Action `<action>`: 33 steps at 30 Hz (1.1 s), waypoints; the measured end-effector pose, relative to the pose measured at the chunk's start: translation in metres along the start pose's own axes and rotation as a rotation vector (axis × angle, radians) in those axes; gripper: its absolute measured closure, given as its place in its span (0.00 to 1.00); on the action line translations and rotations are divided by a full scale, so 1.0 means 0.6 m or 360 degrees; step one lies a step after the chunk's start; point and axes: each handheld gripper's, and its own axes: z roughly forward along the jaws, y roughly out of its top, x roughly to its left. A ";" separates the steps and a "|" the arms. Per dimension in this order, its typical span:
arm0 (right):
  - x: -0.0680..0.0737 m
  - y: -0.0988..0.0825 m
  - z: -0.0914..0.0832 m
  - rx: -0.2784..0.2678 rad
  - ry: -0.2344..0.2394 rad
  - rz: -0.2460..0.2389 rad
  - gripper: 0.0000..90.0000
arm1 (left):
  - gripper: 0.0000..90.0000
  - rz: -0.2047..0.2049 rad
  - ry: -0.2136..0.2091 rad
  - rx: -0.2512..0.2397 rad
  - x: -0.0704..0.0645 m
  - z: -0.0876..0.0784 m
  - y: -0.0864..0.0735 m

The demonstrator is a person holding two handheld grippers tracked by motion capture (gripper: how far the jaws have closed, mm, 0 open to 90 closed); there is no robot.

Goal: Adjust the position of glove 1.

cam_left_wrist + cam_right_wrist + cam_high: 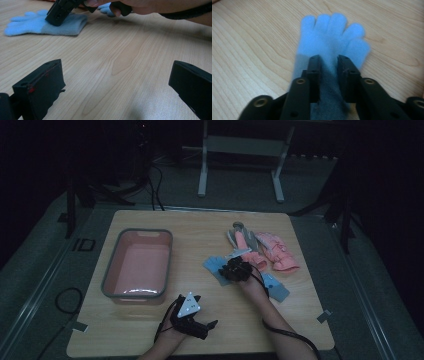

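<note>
A light blue glove (212,265) with a grey cuff lies flat on the wooden table right of centre. My right gripper (235,270) rests on its cuff. In the right gripper view the jaws stand narrow, with the grey cuff fabric bunched between them, and the glove's blue fingers (332,35) spread beyond my right gripper (329,60). A second blue glove (275,287) lies by the right wrist. My left gripper (207,310) rests near the table's front edge. Its jaws are wide apart over bare wood (117,72), and it looks toward the blue glove (37,23) and the right gripper (60,15).
A pink tub with a grey rim (107,275) stands at the table's left. Pink gloves (277,250) and a grey-and-pink glove (245,240) lie behind the right gripper. A white metal frame (240,150) stands on the floor beyond the table.
</note>
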 end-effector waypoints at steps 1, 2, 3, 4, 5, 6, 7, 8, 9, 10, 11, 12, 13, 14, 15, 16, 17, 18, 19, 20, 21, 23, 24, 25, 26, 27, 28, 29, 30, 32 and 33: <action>0.006 0.000 0.001 -0.0007 0.0002 0.0016 0.88 | 0.00 -0.0001 0.0001 0.0000 0.000 0.000 0.000; 0.006 0.000 0.001 -0.0007 0.0002 0.0016 0.88 | 0.00 -0.0002 0.0002 0.0000 0.000 0.000 0.000; 0.008 0.000 0.001 -0.0007 -0.0005 0.0028 0.91 | 0.00 -0.0001 0.0003 0.0001 0.000 0.000 0.000; 0.010 0.000 0.001 -0.0007 -0.0010 0.0037 0.93 | 0.00 -0.0002 0.0004 0.0001 0.000 0.000 0.000; 0.012 0.001 0.001 -0.0007 -0.0025 0.0062 0.94 | 0.00 -0.0002 0.0004 0.0001 0.000 0.000 0.000; 0.015 0.002 -0.001 -0.0008 -0.0043 0.0086 0.95 | 0.00 -0.0002 0.0004 0.0001 0.000 0.000 0.000; 0.018 0.002 -0.004 -0.0010 -0.0059 0.0103 0.95 | 0.00 -0.0002 0.0004 0.0001 0.000 0.000 0.000; 0.018 0.002 -0.004 -0.0010 -0.0059 0.0103 0.95 | 0.00 -0.0007 0.0004 -0.0003 0.000 0.000 0.000; 0.026 0.005 -0.020 -0.0021 -0.0073 0.0164 0.96 | 0.00 -0.0011 0.0002 -0.0003 0.001 0.000 0.000; 0.026 0.005 -0.020 -0.0021 -0.0073 0.0164 0.96 | 0.00 -0.0011 0.0002 -0.0003 0.001 0.000 0.000; 0.030 0.007 -0.029 -0.0032 -0.0084 0.0165 0.96 | 0.00 -0.0008 0.0003 -0.0001 0.001 0.000 0.000; 0.035 0.009 -0.041 -0.0051 -0.0100 0.0167 0.96 | 0.00 -0.0007 0.0002 0.0001 0.001 0.000 0.000; 0.037 0.010 -0.048 -0.0058 -0.0103 0.0180 0.96 | 0.00 -0.0005 0.0003 0.0002 0.001 0.000 0.000; 0.044 0.012 -0.072 -0.0088 -0.0117 0.0208 0.96 | 0.00 -0.0003 0.0003 0.0001 0.001 0.000 0.000; 0.047 0.011 -0.079 -0.0095 -0.0125 0.0220 0.96 | 0.00 -0.0004 0.0003 0.0000 0.000 0.000 0.000; 0.047 0.011 -0.079 -0.0095 -0.0125 0.0220 0.96 | 0.00 -0.0002 0.0004 -0.0001 0.000 0.000 0.000; 0.056 0.008 -0.098 -0.0107 -0.0152 0.0258 0.96 | 0.00 0.0000 0.0005 -0.0001 0.000 0.000 0.000; 0.056 0.008 -0.098 -0.0107 -0.0152 0.0258 0.96 | 0.00 0.0004 0.0006 0.0001 0.000 0.000 0.000; 0.059 0.006 -0.104 -0.0106 -0.0164 0.0263 0.96 | 0.00 0.0003 0.0006 0.0001 0.000 0.000 0.000; 0.065 0.004 -0.110 -0.0094 -0.0195 0.0260 0.96 | 0.00 0.0001 0.0006 0.0000 -0.001 0.000 0.000; 0.072 -0.004 -0.124 -0.0109 -0.0216 0.0295 0.96 | 0.00 0.0002 0.0006 0.0001 -0.001 0.000 0.000; 0.076 -0.008 -0.129 -0.0109 -0.0231 0.0300 0.96 | 0.00 0.0003 0.0007 -0.0001 -0.001 0.000 0.000; 0.078 -0.013 -0.135 -0.0126 -0.0244 0.0320 0.96 | 0.00 0.0003 0.0008 0.0000 -0.001 0.000 0.000; 0.081 -0.018 -0.140 -0.0124 -0.0248 0.0339 0.96 | 0.00 0.0004 0.0009 0.0001 -0.001 0.000 0.000; 0.082 -0.021 -0.143 -0.0123 -0.0252 0.0349 0.96 | 0.00 0.0005 0.0011 0.0000 -0.001 0.001 0.000; 0.085 -0.026 -0.147 -0.0127 -0.0258 0.0366 0.96 | 0.00 0.0006 0.0011 0.0001 -0.001 0.001 0.000; 0.087 -0.030 -0.150 -0.0129 -0.0255 0.0380 0.96 | 0.00 0.0006 0.0012 0.0000 -0.001 0.001 0.000; 0.095 -0.038 -0.154 -0.0127 -0.0251 0.0397 0.96 | 0.00 0.0006 0.0013 0.0001 -0.001 0.001 0.000; 0.100 -0.043 -0.156 -0.0133 -0.0257 0.0407 0.96 | 0.00 0.0006 0.0014 0.0000 -0.001 0.001 0.000; 0.106 -0.051 -0.158 -0.0133 -0.0248 0.0429 0.96 | 0.00 0.0006 0.0013 0.0000 -0.001 0.001 0.000; 0.106 -0.051 -0.158 -0.0133 -0.0248 0.0429 0.96 | 0.00 0.0003 0.0012 0.0000 -0.001 0.001 0.000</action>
